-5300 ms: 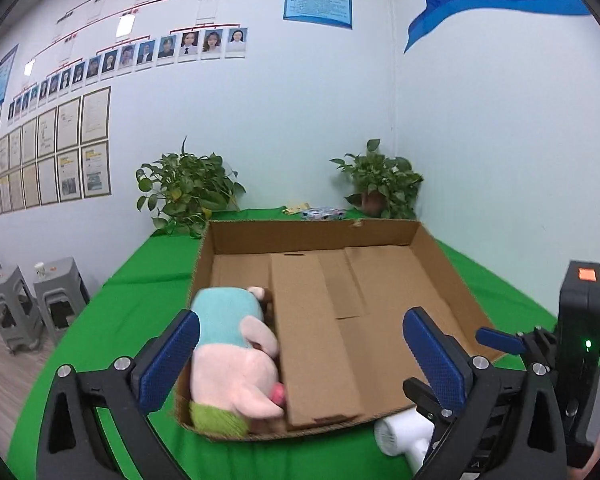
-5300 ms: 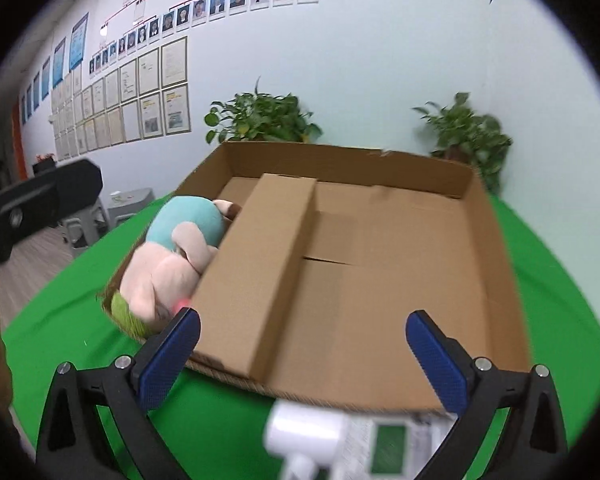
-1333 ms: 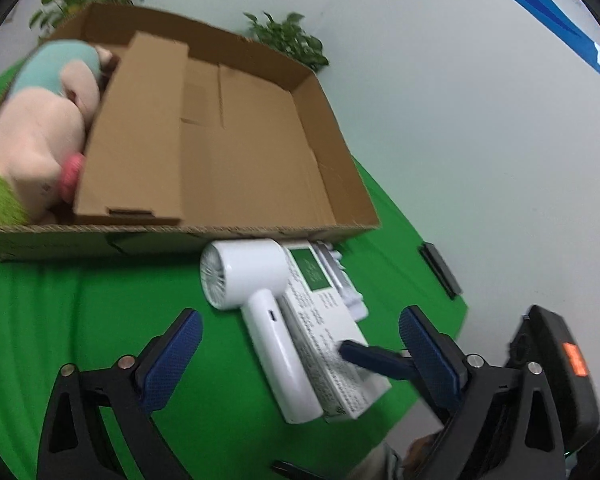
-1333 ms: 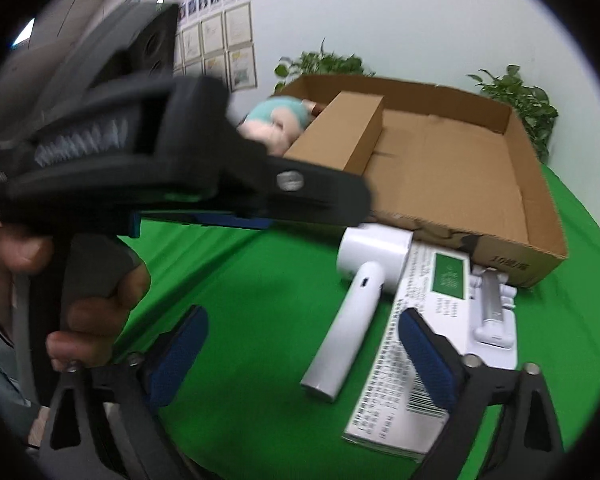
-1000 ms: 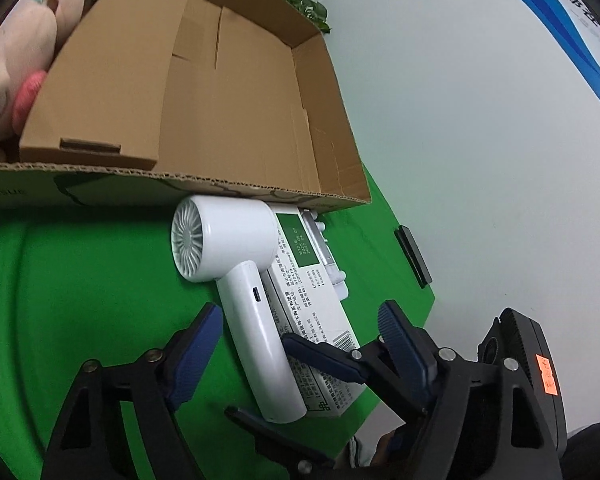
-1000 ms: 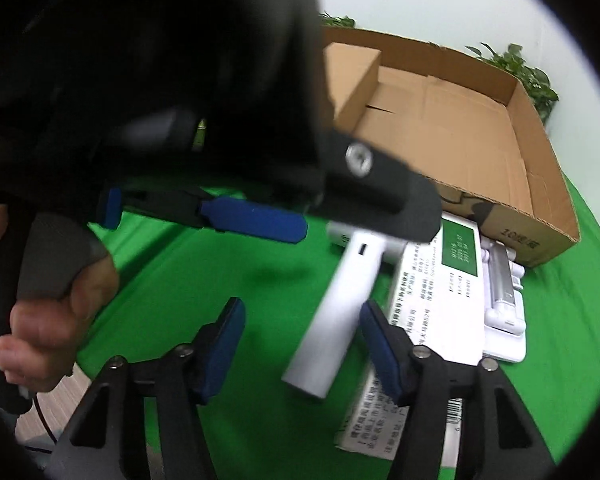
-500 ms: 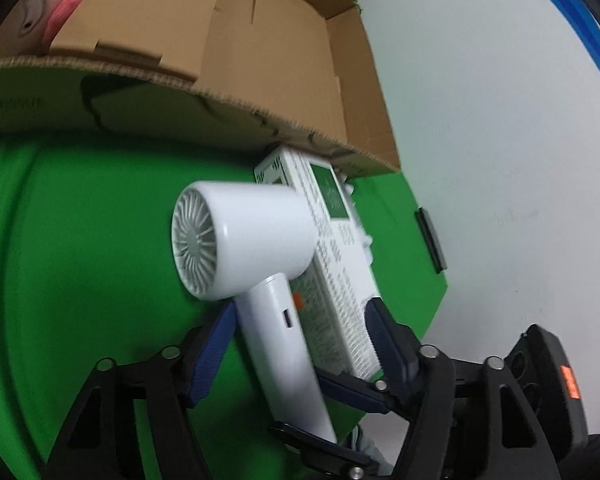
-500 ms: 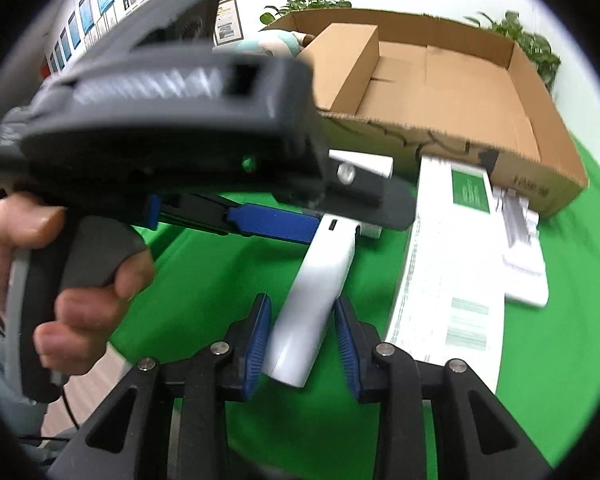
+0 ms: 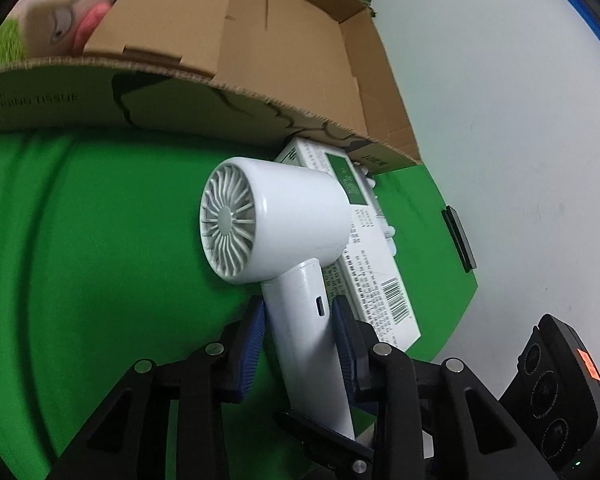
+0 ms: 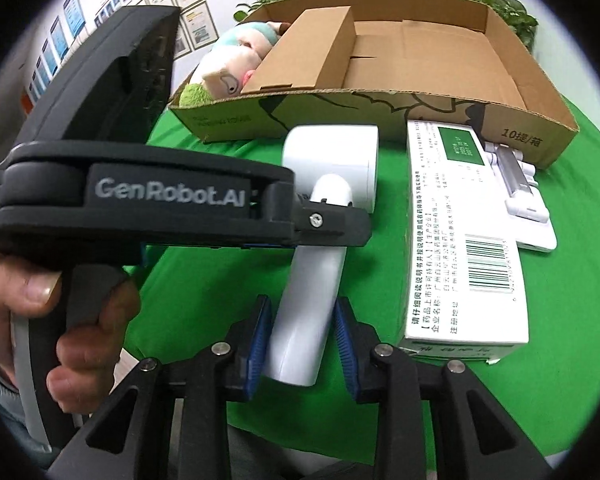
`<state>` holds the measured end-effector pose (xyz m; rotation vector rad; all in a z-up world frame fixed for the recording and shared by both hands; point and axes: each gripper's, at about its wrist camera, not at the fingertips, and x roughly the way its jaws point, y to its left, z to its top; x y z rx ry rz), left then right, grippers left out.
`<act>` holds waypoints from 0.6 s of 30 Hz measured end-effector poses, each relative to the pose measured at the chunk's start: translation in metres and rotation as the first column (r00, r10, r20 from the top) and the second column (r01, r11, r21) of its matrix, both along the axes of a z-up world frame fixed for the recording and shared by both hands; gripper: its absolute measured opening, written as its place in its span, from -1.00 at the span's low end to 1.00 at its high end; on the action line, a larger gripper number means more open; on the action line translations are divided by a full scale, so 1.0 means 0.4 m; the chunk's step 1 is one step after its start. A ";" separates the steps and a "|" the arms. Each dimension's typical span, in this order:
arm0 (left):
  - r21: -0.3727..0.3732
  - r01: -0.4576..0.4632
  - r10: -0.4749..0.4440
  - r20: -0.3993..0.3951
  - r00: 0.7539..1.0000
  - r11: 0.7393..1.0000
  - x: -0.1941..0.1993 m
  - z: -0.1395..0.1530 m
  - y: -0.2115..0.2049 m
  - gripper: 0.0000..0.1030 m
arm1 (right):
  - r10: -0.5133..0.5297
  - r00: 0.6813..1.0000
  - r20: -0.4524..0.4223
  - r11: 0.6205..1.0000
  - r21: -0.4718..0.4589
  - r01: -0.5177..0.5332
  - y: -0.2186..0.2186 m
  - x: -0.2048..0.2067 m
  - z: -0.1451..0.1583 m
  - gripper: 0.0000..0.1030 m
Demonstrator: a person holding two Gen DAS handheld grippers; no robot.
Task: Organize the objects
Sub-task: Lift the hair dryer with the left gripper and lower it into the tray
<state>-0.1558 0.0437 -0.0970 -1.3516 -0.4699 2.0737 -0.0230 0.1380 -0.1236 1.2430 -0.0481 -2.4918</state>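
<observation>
A white hair dryer lies on the green cloth in front of the cardboard box, its handle pointing toward me. My left gripper is closing, and both blue pads press the handle just below the barrel. My right gripper is also closing, its pads against the butt end of the same handle on the hair dryer. In the right wrist view the left tool's black housing crosses over the handle, held by a hand. A plush toy lies in the box's left compartment.
A white medicine carton lies right beside the dryer, with a small white tube-shaped item beyond it near the box corner. A flat black object sits at the table's right edge by the wall. Green cloth spreads to the left.
Both grippers have narrowed from wide apart onto the dryer's handle. The left one has come closer and lower to the dryer, which now fills its view.
</observation>
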 end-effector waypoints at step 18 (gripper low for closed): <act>-0.042 -0.001 -0.013 -0.340 0.940 0.999 0.015 0.353 0.041 -0.42 | -0.064 0.958 -0.280 0.995 -0.093 0.040 0.070 -0.063 0.251 -0.49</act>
